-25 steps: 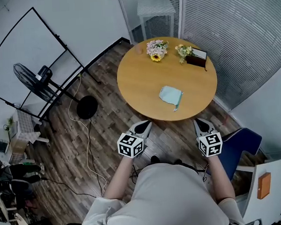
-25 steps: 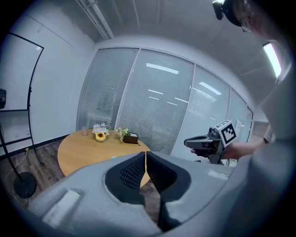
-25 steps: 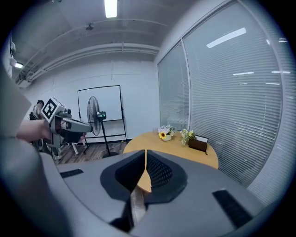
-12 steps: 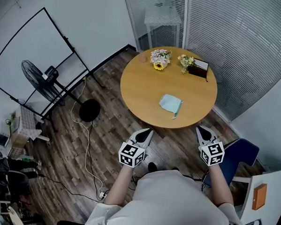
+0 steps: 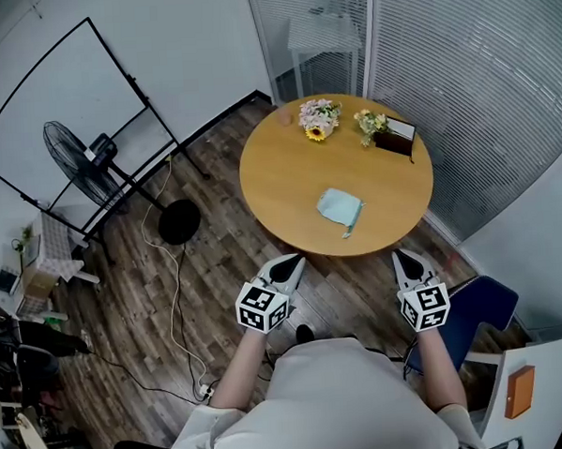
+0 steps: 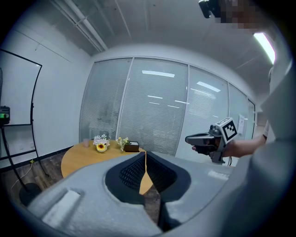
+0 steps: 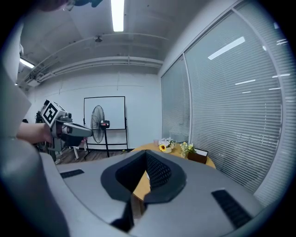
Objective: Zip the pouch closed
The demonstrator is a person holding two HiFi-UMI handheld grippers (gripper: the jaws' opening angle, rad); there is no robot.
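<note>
Meanwhile the left gripper (image 5: 291,263) has lifted slightly, jaws together on nothing, the pale blue pouch (image 5: 339,208) lies on the table (image 5: 278,172) well apart from both, and the right gripper (image 5: 404,257), likewise raised and closed empty, leaves its zip unattended.

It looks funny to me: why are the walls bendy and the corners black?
Left gripper view and right gripper view: the wide-angle lens bends the blinds and darkens the corners. Head view: milder bending, even light, the table sharp.
</note>
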